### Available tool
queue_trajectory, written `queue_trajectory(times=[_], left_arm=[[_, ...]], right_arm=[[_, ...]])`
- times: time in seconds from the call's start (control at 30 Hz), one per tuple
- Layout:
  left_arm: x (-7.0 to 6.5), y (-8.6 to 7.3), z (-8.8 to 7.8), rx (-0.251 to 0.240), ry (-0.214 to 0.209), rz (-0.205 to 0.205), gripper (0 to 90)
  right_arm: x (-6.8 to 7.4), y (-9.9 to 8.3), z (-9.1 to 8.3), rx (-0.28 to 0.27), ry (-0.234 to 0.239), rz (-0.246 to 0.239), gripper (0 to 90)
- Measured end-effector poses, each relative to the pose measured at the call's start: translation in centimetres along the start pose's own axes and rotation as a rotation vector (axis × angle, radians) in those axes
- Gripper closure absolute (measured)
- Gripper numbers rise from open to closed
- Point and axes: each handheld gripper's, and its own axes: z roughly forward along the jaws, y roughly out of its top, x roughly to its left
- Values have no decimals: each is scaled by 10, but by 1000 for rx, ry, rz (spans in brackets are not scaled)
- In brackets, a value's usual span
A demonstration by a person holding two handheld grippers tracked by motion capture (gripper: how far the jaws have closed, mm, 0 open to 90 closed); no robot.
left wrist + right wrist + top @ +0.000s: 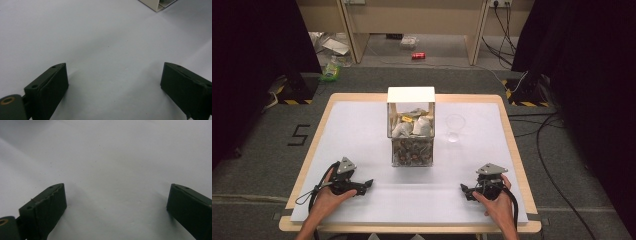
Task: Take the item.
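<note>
Two grippers are resting on one white table (362, 130), left gripper (368, 184) and right gripper (464, 189) both spread wide and empty; one clear box (411, 131) and one cup (455, 127) are standing beyond them.

Counter (362, 210) layout: box (411, 127) stands at centre, packets (412, 126) inside, upper part. Cup (455, 127) just right of box, apart from it. Left hand-held gripper (367, 185) at near left, right hand-held gripper (465, 190) at near right, both on the counter, well apart, jaws spread wide.
</note>
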Motion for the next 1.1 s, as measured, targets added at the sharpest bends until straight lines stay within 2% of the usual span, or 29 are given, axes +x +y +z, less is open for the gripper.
queue_trajectory(times=[0.17,0.27,0.43,0.53,0.57,0.93,1.1], left_arm=[[0,0,0,0,0,-1,66],[0,0,0,0,-1,-1,66],[0,0,0,0,0,-1,66],[0,0,0,0,0,-1,66],[0,0,0,0,0,-1,66],[0,0,0,0,0,-1,66],[0,0,0,-1,0,-1,66]], right_arm=[[-1,-1,-2,-15,-10,18,95],[-3,-2,-4,-31,-24,38,159],[-4,-3,-7,-50,-6,71,158],[-3,-2,-9,-57,-8,67,160],[-2,0,-11,-80,-13,68,162],[10,17,-29,-197,-31,57,185],[15,27,-39,-235,-13,46,214]])
